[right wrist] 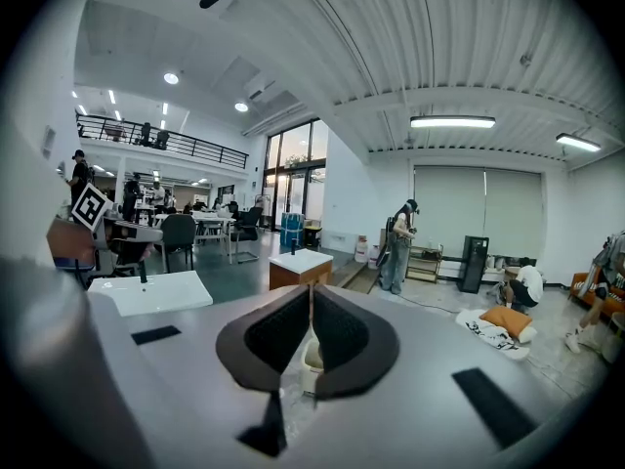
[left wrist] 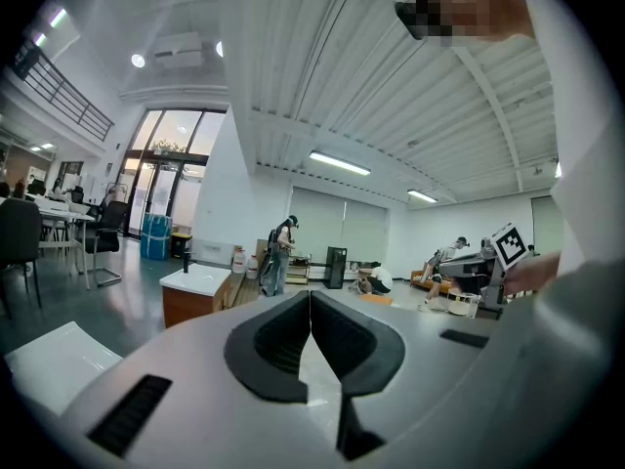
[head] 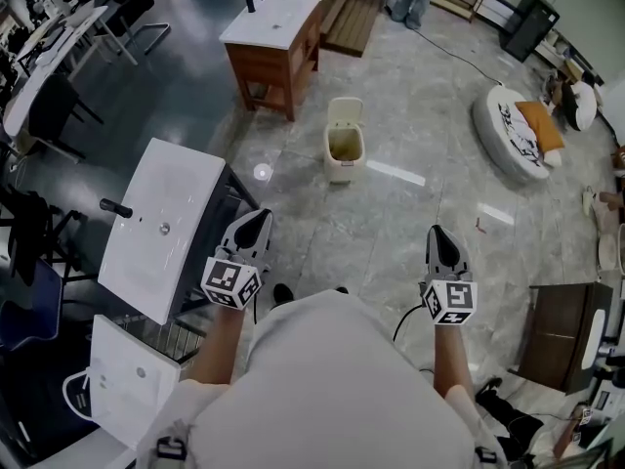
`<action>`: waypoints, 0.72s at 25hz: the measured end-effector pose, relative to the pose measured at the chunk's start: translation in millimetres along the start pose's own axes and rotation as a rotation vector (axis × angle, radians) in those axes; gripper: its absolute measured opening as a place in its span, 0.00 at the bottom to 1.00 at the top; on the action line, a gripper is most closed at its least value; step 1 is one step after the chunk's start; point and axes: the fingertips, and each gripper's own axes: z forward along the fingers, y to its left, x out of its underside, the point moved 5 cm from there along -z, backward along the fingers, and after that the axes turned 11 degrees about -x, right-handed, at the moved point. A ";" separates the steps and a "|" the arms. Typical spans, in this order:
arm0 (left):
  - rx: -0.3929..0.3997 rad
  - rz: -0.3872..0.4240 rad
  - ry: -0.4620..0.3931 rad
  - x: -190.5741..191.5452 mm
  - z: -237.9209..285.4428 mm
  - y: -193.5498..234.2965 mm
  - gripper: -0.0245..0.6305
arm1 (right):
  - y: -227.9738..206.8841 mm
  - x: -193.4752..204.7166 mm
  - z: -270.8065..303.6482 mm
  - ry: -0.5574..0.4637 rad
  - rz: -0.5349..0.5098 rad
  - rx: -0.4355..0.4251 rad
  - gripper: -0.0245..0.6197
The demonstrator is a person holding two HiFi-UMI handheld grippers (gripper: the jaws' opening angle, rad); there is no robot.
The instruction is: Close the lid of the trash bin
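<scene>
A cream trash bin (head: 344,152) stands on the grey tiled floor ahead of me, its lid (head: 345,111) tipped up at the back and the inside showing. Both grippers hover well short of it, near my body. My left gripper (head: 260,217) is shut with nothing in it, and its jaws meet at the tips in the left gripper view (left wrist: 311,296). My right gripper (head: 437,231) is also shut and empty, as the right gripper view (right wrist: 311,291) shows. A sliver of the trash bin (right wrist: 310,358) shows there in the gap beneath the closed tips.
A white sink top on a metal frame (head: 161,228) stands close at my left. A wooden cabinet with a white basin (head: 271,27) is beyond the bin to the left. A round white cushion (head: 513,130) lies far right, and a brown panel (head: 557,335) near right.
</scene>
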 end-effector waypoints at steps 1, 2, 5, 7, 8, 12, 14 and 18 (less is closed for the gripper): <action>-0.003 -0.001 0.001 0.7 0.6 -2.8 0.07 | -3.1 0.3 -0.9 0.003 -0.003 -0.004 0.09; -0.006 -0.001 0.003 1.1 1.2 -6.3 0.07 | -6.7 0.7 -2.0 0.005 -0.005 -0.007 0.09; -0.013 0.003 0.005 1.3 2.9 -19.0 0.07 | -19.2 1.5 -5.7 0.003 -0.004 -0.013 0.09; -0.018 0.006 0.002 1.4 4.4 -25.6 0.07 | -26.5 1.6 -6.7 -0.002 -0.005 -0.019 0.09; -0.022 0.006 0.000 1.3 5.4 -28.2 0.07 | -29.8 1.6 -6.8 -0.005 -0.006 -0.023 0.09; -0.037 0.005 -0.010 0.1 9.5 -41.5 0.07 | -44.8 3.3 -8.4 -0.005 -0.008 -0.048 0.09; -0.041 0.010 -0.014 -0.6 12.3 -49.8 0.07 | -53.4 5.2 -9.6 -0.002 -0.013 -0.063 0.09; -0.066 0.012 -0.022 -2.6 18.2 -63.5 0.07 | -71.0 7.5 -9.4 0.003 -0.025 -0.092 0.09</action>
